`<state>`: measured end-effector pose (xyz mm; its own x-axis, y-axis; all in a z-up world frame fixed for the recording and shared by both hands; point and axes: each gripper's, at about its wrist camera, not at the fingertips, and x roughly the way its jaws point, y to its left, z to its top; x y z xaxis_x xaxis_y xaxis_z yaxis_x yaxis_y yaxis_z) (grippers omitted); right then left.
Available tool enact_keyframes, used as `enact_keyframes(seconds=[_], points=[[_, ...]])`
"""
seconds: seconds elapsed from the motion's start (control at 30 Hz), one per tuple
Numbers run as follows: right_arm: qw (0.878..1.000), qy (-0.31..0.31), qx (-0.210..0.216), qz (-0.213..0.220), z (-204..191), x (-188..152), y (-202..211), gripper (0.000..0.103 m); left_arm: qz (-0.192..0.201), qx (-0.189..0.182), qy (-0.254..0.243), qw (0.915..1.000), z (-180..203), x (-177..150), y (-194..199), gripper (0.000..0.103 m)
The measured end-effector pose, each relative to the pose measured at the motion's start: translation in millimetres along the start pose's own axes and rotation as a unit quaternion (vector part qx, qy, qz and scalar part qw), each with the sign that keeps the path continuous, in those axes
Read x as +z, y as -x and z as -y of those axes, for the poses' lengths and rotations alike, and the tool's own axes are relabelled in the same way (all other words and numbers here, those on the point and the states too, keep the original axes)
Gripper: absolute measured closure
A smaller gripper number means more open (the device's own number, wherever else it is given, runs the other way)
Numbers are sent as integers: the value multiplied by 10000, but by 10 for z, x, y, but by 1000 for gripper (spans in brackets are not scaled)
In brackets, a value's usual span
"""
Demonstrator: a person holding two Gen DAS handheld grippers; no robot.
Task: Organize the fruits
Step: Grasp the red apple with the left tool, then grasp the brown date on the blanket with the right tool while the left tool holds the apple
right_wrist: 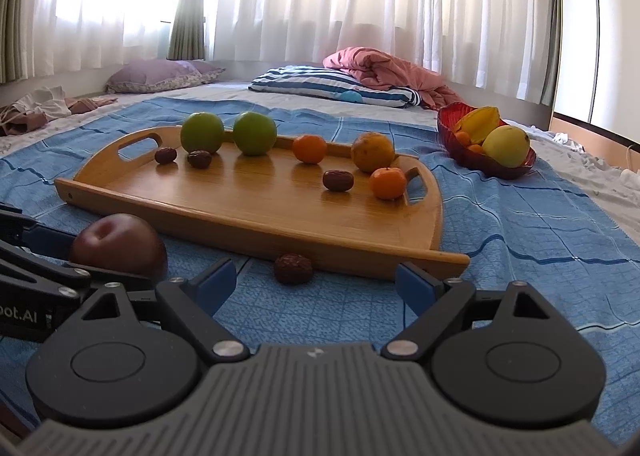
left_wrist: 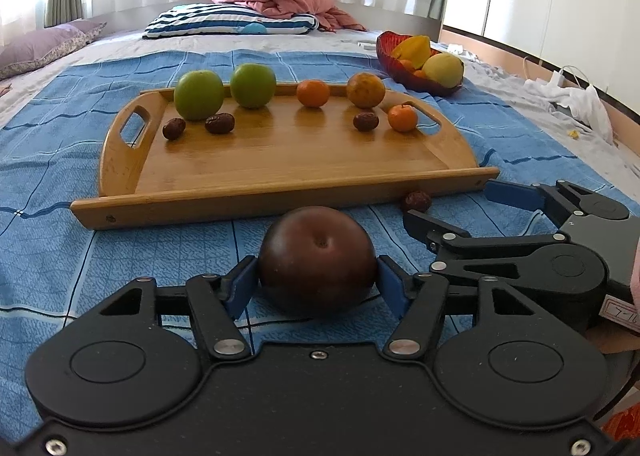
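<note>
Left wrist view shows our left gripper [left_wrist: 317, 276] clamped on the plum [left_wrist: 317, 258], right gripper [right_wrist: 316, 284] open; round skin could slip when lifted.

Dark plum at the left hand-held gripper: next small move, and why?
Probably lift it straight up. The left hand-held gripper has its blue pads against both sides of the plum, which still sits on the blue cloth just short of the tray rim it has to clear.

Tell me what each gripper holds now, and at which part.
The left gripper clamps the dark red apple at its two sides, low on the blue blanket. The right gripper is open and holds nothing.
</note>
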<state>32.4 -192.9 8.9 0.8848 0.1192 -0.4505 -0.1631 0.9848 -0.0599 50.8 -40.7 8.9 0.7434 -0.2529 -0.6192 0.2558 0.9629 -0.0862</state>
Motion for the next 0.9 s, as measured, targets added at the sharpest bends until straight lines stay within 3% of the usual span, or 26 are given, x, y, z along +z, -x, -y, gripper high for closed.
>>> enact_keyframes(seconds=[0.43, 0.9], points=[[9995, -313, -76, -75, -67, 25, -49, 13, 151, 499, 57, 9986, -102, 28, 34, 42], [9973, -529, -330, -380, -178, 50, -202, 34, 207, 779, 176, 9966, -250, 84, -9, 42]])
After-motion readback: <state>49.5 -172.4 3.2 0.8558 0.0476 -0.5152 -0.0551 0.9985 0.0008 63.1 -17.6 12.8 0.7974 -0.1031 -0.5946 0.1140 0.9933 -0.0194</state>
